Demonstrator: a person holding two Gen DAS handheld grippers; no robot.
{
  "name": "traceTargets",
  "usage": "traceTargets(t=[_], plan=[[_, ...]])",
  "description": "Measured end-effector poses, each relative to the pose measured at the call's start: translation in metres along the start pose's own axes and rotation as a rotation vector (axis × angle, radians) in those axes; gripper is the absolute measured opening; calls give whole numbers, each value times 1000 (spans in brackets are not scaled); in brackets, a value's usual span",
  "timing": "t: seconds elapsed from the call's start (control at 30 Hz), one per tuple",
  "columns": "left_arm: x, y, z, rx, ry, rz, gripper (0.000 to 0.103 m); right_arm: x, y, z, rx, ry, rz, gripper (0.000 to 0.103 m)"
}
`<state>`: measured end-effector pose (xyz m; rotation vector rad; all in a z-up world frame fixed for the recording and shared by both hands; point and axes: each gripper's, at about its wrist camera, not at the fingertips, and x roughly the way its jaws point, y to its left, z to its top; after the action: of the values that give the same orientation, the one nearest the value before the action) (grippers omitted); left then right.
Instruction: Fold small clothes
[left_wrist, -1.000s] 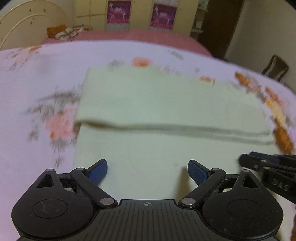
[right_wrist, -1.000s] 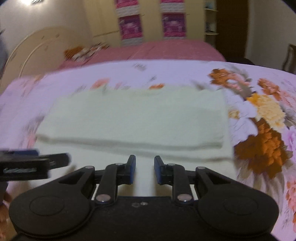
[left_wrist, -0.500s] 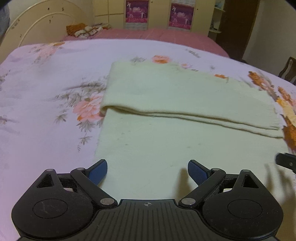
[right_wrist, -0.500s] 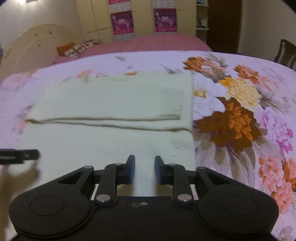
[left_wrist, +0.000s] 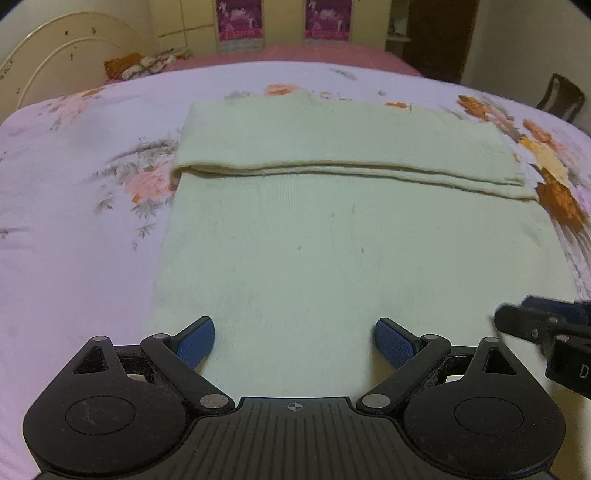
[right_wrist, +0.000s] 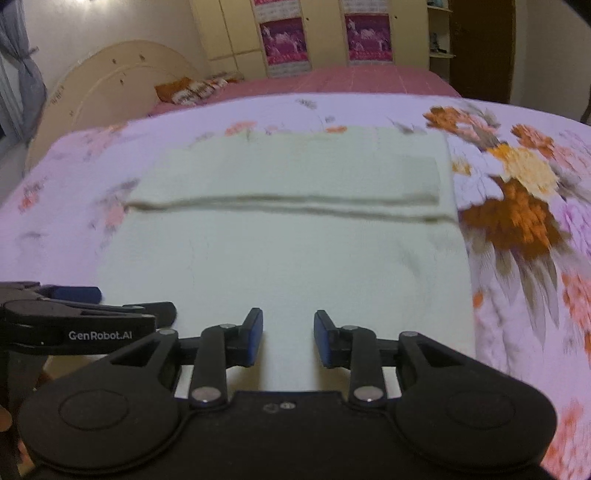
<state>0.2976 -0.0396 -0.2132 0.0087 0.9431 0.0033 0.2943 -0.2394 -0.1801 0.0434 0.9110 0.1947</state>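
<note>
Cream garment (left_wrist: 332, 229), near edge hidden behind both claws; left claw (left_wrist: 294, 341) gapes wide and empty, right claw (right_wrist: 288, 339), narrow and empty, has just been opening.

The right gripper (right_wrist: 288, 338) is opening its jaws wider over the cream garment (right_wrist: 280, 258), nothing between them, as both views are shifting sideways.

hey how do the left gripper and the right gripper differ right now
The left gripper has its jaws spread wide; the right gripper has a much narrower gap, though its jaws have just been opening. The left sits over the cloth's left part, the right nearer its right edge. Both are empty, over the cloth's near, unfolded part.
</note>
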Motion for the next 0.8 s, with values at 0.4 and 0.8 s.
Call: traceTargets(t=[0.4, 0.8], plan=[[-38, 23, -34, 7, -1, -17, 93, -35, 6, -42, 44, 2, -113, 33], [-70, 12, -79, 82, -2, -5, 93, -61, 44, -86, 5, 19, -78, 37]])
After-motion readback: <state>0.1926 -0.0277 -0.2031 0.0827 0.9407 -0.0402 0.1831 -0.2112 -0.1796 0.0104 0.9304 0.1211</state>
